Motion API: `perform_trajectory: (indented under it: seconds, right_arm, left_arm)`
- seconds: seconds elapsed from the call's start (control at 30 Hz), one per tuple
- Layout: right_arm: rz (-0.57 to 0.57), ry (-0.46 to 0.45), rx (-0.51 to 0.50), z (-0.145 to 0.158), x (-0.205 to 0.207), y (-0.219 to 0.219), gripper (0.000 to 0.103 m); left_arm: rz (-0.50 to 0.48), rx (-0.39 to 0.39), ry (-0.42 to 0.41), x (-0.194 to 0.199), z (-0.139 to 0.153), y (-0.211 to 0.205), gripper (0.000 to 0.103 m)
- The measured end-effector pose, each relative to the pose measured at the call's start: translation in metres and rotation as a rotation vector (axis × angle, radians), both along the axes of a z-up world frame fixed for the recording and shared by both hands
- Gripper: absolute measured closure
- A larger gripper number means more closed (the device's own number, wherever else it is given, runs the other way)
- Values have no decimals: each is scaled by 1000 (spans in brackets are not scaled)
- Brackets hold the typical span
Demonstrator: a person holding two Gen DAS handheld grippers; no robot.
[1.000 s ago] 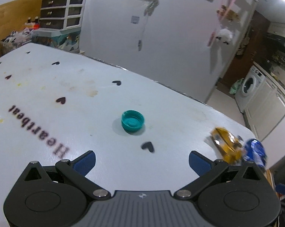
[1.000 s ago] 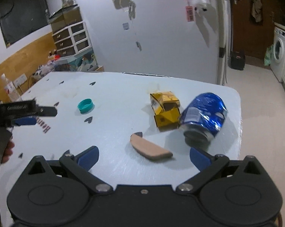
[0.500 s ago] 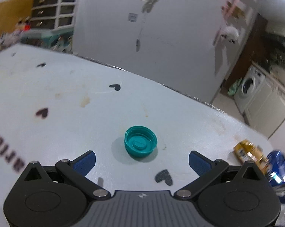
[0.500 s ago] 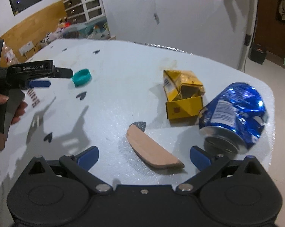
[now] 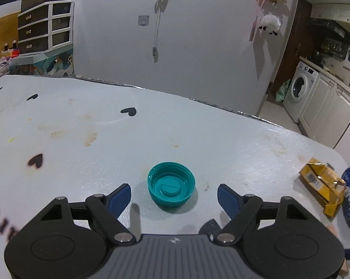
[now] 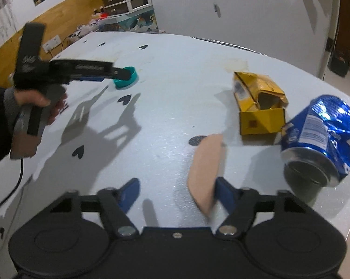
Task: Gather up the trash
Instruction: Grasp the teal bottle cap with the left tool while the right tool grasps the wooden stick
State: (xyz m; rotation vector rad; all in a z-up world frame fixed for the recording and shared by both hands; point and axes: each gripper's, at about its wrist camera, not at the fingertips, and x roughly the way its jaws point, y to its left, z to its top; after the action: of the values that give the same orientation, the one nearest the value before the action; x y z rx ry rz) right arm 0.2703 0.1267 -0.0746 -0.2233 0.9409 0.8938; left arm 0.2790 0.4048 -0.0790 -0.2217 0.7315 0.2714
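A teal bottle cap lies open side up on the white table. My left gripper straddles it, and its jaws are closing with a gap left on both sides. The right wrist view shows that same left gripper at the cap. A flat beige curved piece lies between the jaws of my right gripper. Those jaws are closing too: the right fingertip is at the piece's edge and the left one stands well off.
A crumpled yellow carton and a crushed blue can lie by the table's right edge, just beyond the beige piece. A person's hand holds the left gripper's handle. Behind the table stand a white wall and drawers.
Both grippers have come down and closer to the table. The left now frames the teal cap and the right has reached the beige piece. Both pairs of jaws have narrowed.
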Motion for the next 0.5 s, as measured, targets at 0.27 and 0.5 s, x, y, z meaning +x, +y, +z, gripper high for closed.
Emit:
perform_trajectory:
  seconds: [0.27,0.5]
  right_arm:
    - [-58,-25,-12,1,-2,11,48]
    - [-186,6,25,0,12,15,57]
  left_arm:
    - [-16,68,38,11,-10,-4,42]
    - [-6,90,36,14,-11,-2,53]
